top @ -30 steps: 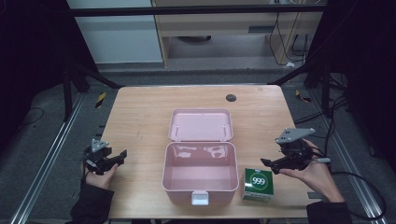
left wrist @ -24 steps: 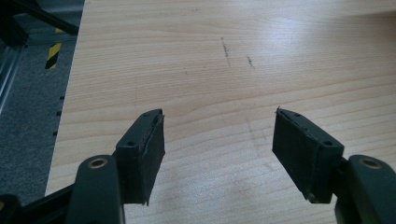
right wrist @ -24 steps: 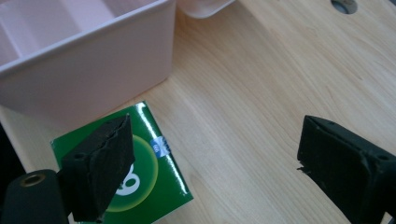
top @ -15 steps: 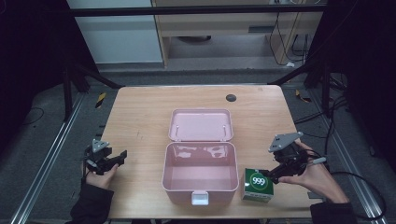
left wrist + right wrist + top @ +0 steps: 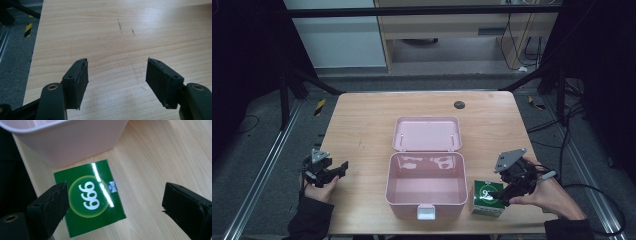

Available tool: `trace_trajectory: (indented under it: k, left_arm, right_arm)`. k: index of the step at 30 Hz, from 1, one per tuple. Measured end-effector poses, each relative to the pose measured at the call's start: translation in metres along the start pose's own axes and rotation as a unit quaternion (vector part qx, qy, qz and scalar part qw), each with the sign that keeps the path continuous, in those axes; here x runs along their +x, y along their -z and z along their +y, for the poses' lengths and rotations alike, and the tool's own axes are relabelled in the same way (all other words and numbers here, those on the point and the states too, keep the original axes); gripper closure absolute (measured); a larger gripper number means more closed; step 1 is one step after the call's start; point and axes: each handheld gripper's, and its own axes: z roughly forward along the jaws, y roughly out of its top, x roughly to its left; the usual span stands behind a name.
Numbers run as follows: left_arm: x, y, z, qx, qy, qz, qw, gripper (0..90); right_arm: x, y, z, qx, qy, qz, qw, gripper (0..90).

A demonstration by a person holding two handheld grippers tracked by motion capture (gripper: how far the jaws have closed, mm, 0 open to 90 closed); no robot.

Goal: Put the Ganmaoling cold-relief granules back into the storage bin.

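A green carton marked 999 point(image 5: 486, 198) point(image 5: 92, 197) lies flat on the table, just right of the open pink box point(image 5: 427, 200) point(image 5: 67, 142). My right gripper point(image 5: 504, 192) point(image 5: 116, 195) hovers over the carton's right side. Its jaws have just been opening and stand wide apart, and the pads touch nothing. One pad point(image 5: 51, 205) hangs over the carton's edge, the other point(image 5: 185, 207) over bare wood. At the table's left edge my left gripper point(image 5: 338, 168) point(image 5: 116, 67) is open above bare wood, nothing between its fingers.
The pink box's lid point(image 5: 427, 134) lies folded back behind its base, and a white latch point(image 5: 425, 212) faces the front edge. A dark round hole point(image 5: 459, 104) sits at the table's point(image 5: 362, 125) far side. Bare wood lies on either side of the box.
My right gripper has moved left and toward the front edge, onto the green carton, and its jaws have spread wider. The left gripper has stayed put.
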Motion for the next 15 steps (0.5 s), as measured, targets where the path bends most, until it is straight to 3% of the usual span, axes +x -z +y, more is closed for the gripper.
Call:
trace_trajectory:
  k: [15]
  left_arm:
    - [0.000, 0.000, 0.000, 0.000, -0.003, 0.001, 1.0000, 34.1]
  right_arm:
    - [0.012, -0.012, 0.003, 0.040, 0.029, 0.034, 0.9982, 4.6]
